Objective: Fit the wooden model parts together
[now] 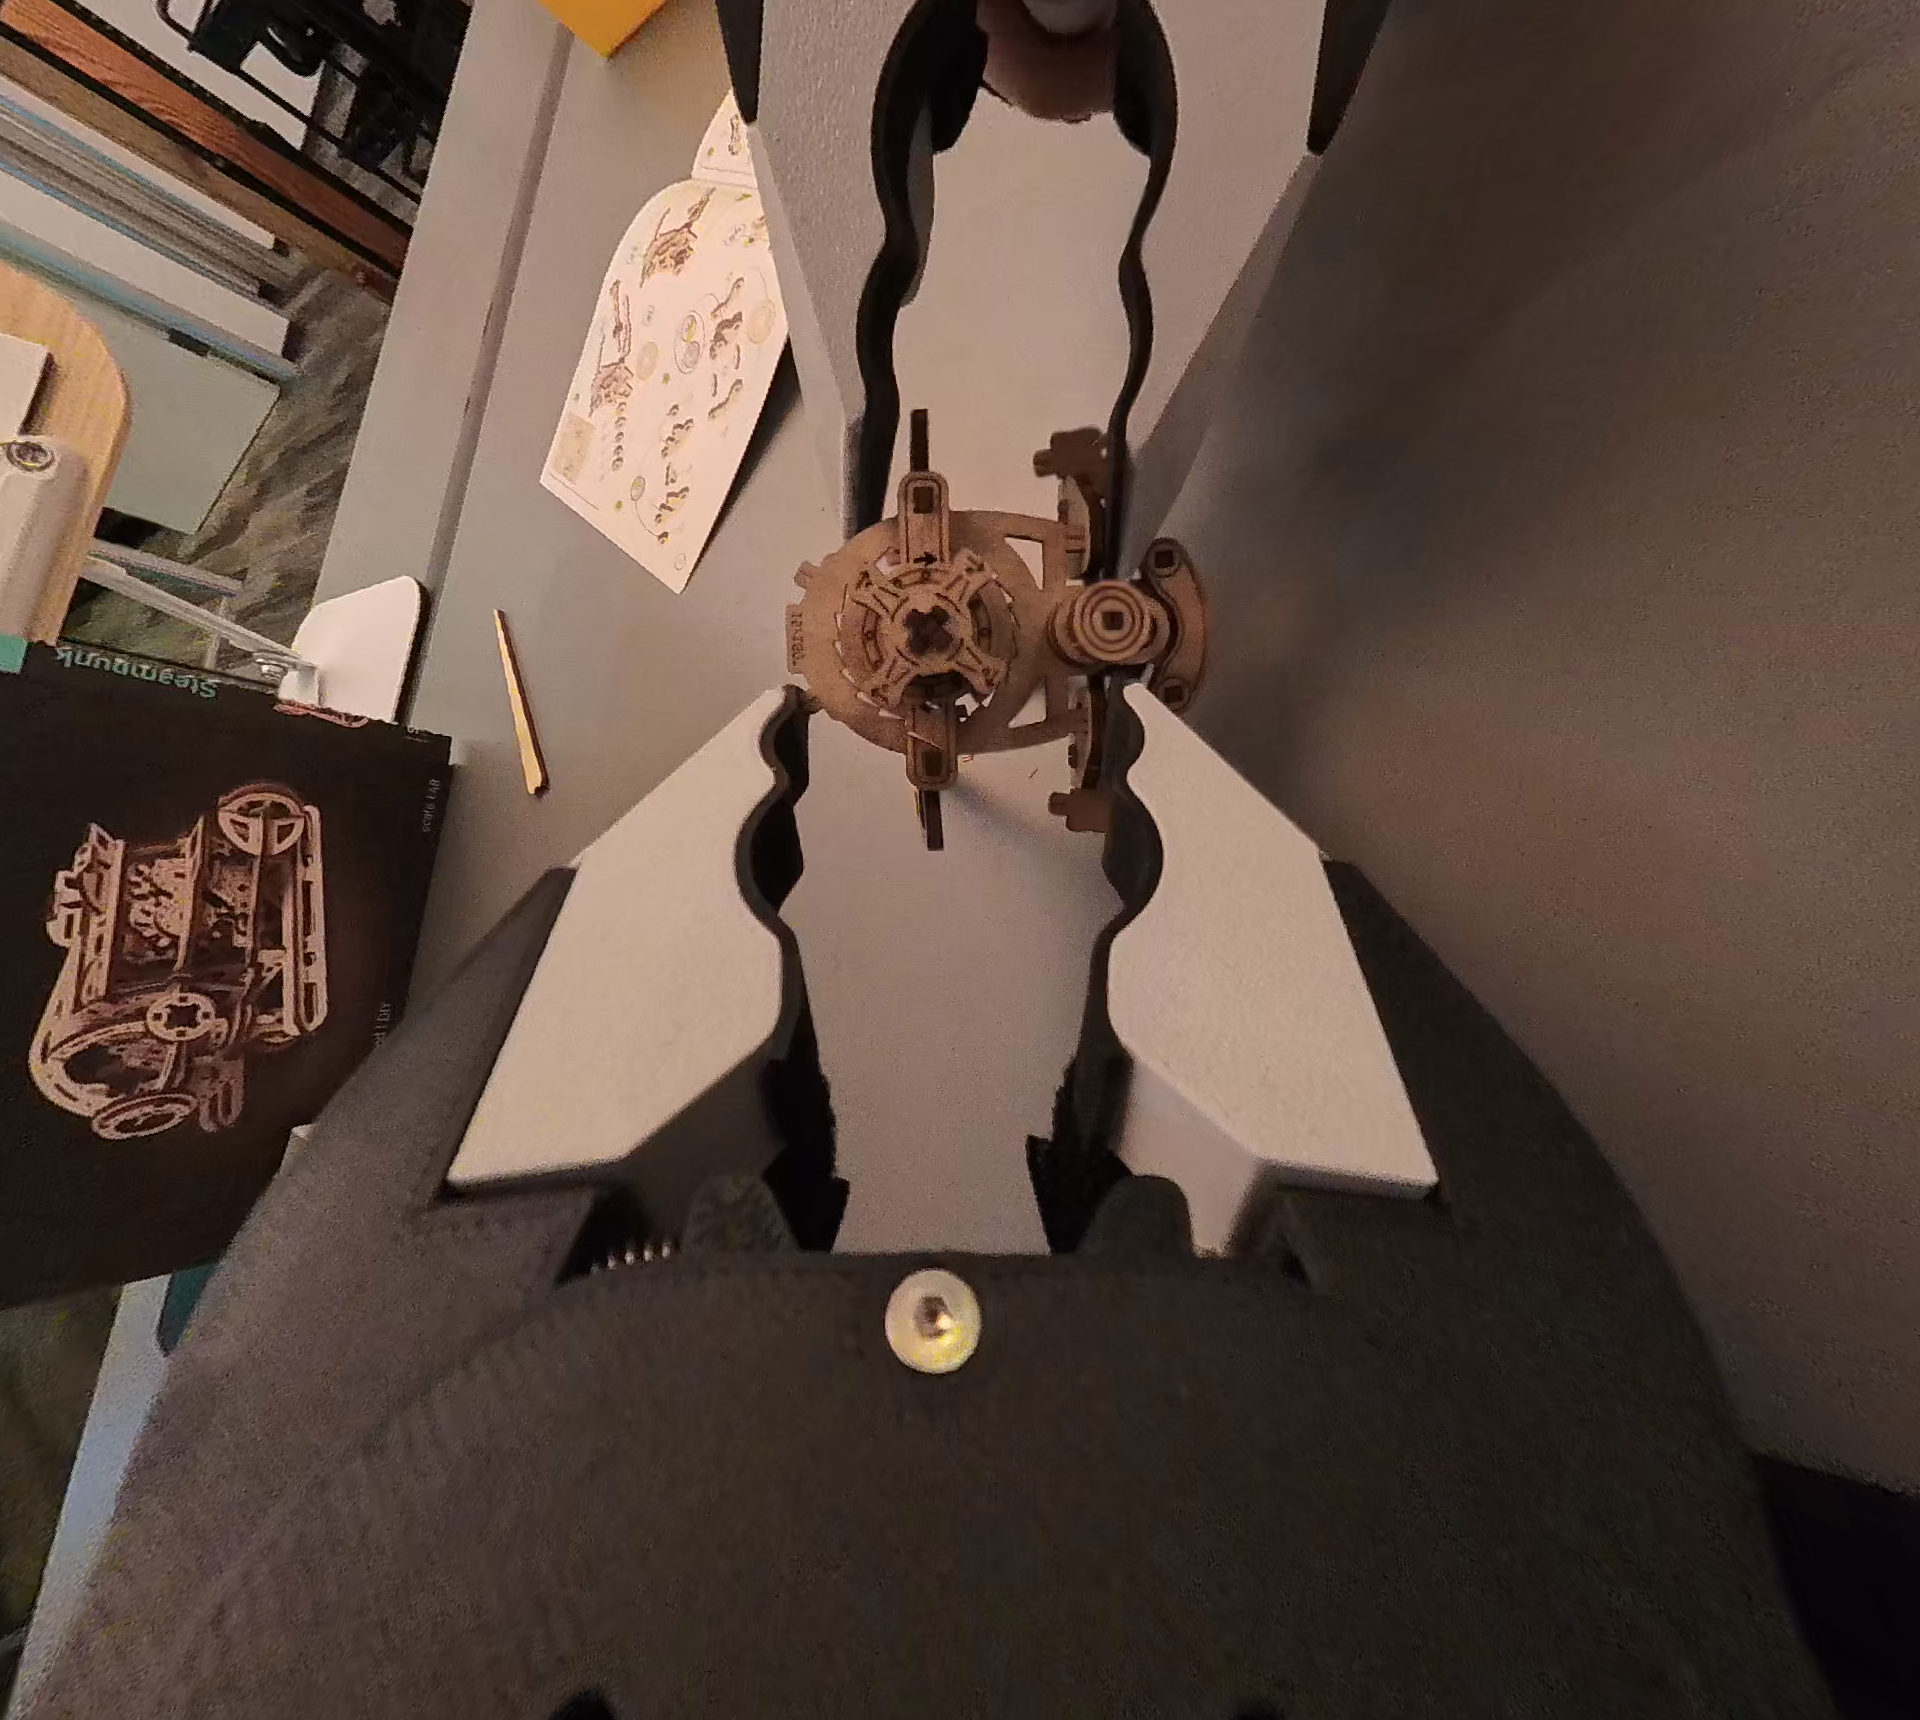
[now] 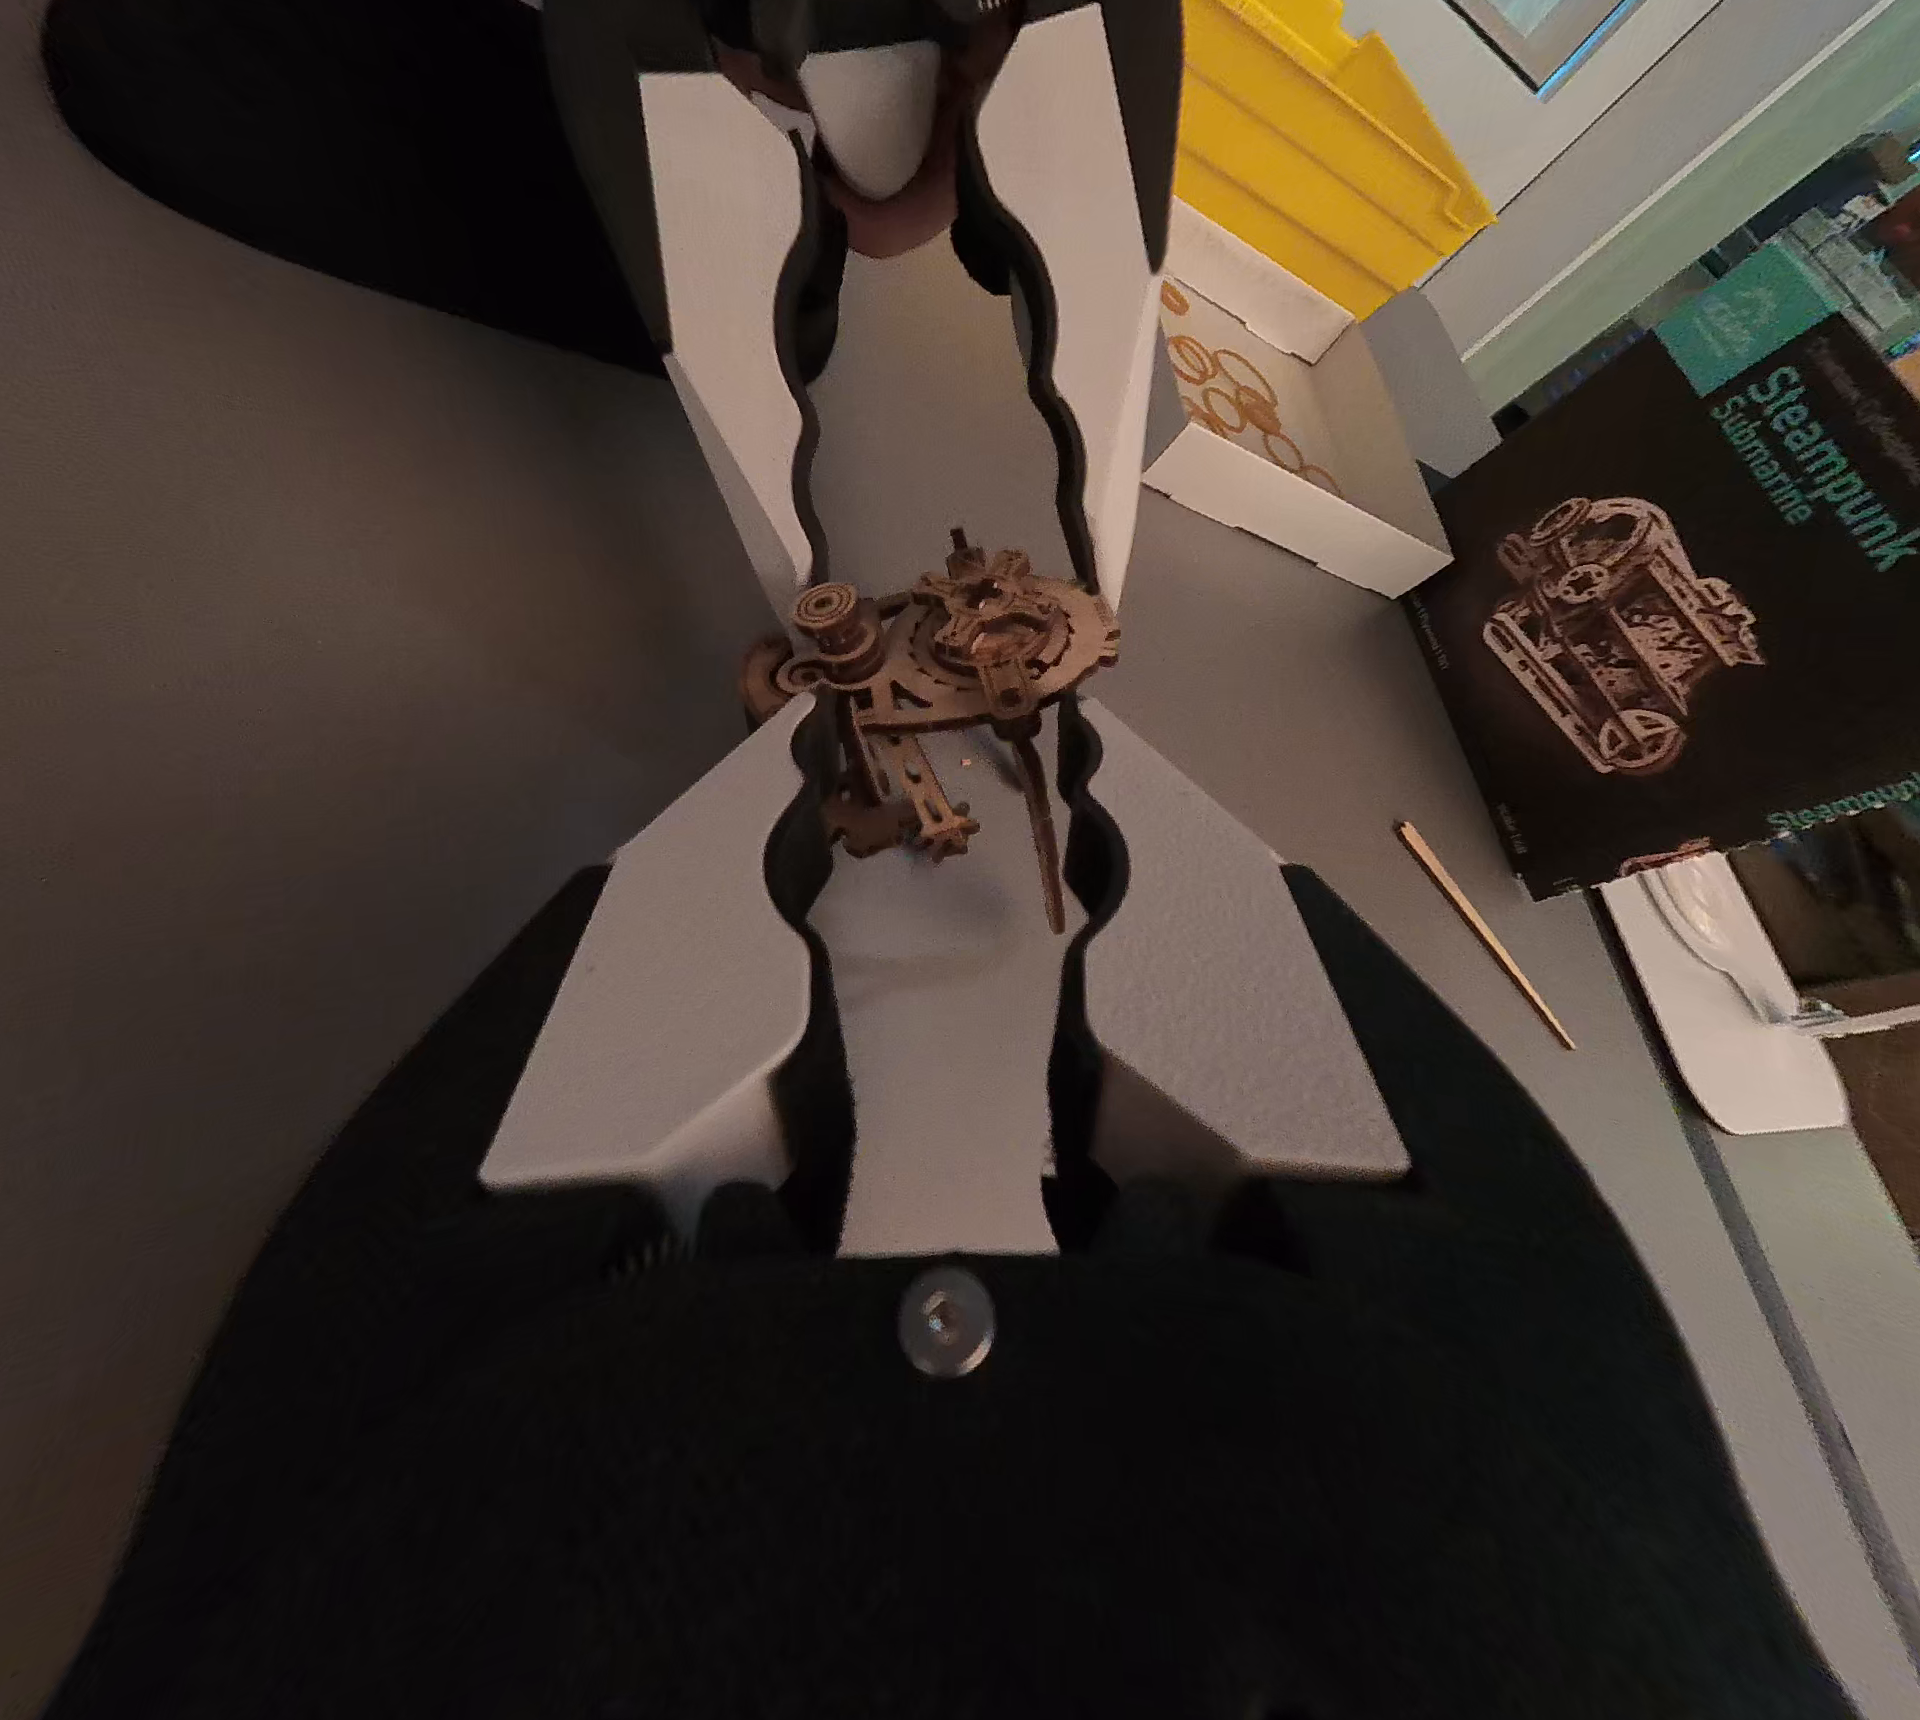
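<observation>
Right now your left gripper [image 1: 961, 714] sits nearest in its own view, its white fingers [image 1: 665, 922] set on either side of the wooden model assembly [image 1: 935, 631]. The jaws stand fairly wide, and the right-hand black pad touches the edge of the assembly's side plate; whether the other pad presses it too, you cannot tell from here. Opposite, your right gripper [image 1: 997, 423] reaches in from the far side, fingertip to fingertip with the left, its wavy black pads flanking the same assembly.

From the right wrist view, the right gripper [image 2: 940, 714] frames the assembly [image 2: 935, 652] between parted fingers, with thin wooden legs hanging down toward the grey table [image 2: 312, 631]. A firm pinch does not show, so its hold is uncertain. The left gripper [image 2: 951, 569] faces it just beyond.

Farther out on the table lie a thin wooden stick [image 1: 522, 702], a printed instruction sheet [image 1: 665, 382], and the dark kit box [image 1: 197, 943]. A white tray of wooden rings [image 2: 1247, 423] and a yellow bin [image 2: 1299, 112] stand farthest back.
</observation>
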{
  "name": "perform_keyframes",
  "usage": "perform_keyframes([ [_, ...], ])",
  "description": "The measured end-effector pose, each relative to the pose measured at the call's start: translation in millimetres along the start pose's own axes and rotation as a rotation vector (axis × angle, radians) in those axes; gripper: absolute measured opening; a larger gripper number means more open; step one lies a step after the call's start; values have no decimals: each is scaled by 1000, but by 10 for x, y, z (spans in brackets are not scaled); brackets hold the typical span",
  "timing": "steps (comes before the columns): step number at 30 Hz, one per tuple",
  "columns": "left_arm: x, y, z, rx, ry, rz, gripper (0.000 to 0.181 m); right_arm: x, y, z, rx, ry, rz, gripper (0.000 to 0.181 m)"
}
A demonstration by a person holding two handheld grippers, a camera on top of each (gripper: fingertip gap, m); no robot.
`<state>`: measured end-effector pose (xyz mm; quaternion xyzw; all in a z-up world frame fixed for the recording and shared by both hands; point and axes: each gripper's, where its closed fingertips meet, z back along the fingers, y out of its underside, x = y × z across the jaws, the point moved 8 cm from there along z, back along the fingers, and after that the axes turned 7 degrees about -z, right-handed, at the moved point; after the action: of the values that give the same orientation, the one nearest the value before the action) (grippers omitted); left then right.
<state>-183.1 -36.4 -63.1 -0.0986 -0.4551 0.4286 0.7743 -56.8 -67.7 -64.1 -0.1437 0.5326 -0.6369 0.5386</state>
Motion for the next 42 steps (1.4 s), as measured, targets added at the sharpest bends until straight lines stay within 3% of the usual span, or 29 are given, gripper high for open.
perform_keyframes([
  [8,5,-7,5,-4,-7,-12,55,-22,8,-3,20,1,16,43],
  [10,-19,-30,13,-3,-9,-57,55,-32,-8,-8,21,47,59,64],
  [20,-80,-78,26,22,-8,-142,55,100,-64,-13,65,40,215,56],
  [42,-91,-101,6,44,-3,-114,55,103,-60,-4,91,26,132,54],
])
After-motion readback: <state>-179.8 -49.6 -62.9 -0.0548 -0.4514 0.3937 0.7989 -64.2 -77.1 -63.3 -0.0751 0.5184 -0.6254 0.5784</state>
